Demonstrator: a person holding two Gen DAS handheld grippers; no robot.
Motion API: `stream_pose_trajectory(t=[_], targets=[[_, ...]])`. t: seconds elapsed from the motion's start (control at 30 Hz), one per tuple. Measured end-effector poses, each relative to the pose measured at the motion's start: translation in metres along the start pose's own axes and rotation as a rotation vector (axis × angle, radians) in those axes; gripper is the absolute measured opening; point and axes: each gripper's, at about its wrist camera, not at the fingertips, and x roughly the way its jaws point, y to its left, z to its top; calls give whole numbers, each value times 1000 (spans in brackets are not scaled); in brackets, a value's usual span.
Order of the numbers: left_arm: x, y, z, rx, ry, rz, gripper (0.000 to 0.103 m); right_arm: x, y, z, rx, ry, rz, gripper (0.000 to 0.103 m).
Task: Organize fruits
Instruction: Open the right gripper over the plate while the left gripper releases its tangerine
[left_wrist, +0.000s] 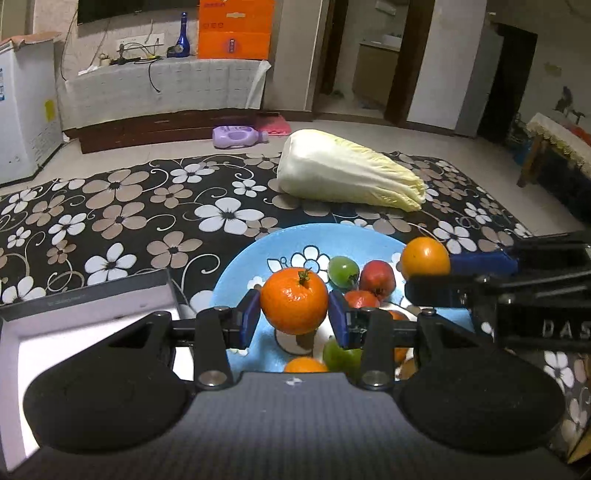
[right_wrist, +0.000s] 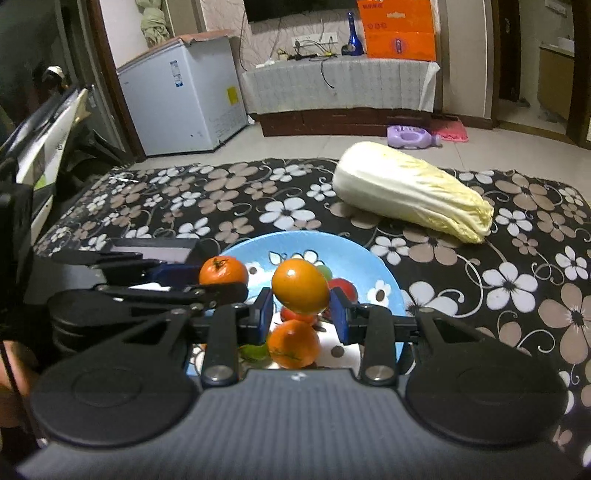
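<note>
I am lifting fruit off the blue plate (left_wrist: 236, 266), left tongs (left_wrist: 293, 314) clamping a stemmed tangerine (left_wrist: 294, 301) and right tongs (right_wrist: 301, 310) clamping a smooth orange (right_wrist: 300, 286), and judging the white box (left_wrist: 92, 332) at nine o'clock as the next drop.

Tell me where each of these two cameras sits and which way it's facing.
Left wrist: on the left hand-held gripper, looking forward and down at its clamped stemmed orange tangerine; the right hand-held gripper intrudes at the right edge.
Right wrist: on the right gripper, facing likewise at its smooth orange fruit; the left one shows at the left.
Shared: round blue floral plate, pale napa cabbage.
</note>
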Motion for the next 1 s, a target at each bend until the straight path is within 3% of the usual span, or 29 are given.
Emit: stream_pose_trajectory(t=[0.9, 0.97, 1.0], targets=[[18, -6, -2, 13, 29, 22, 47, 16, -3, -8, -17, 60, -18, 38], [16, -6, -2, 17, 32, 33, 53, 20, -3, -9, -23, 73, -33, 38], [14, -6, -2, 29, 27, 56, 64, 21, -3, -9, -24, 75, -33, 39]])
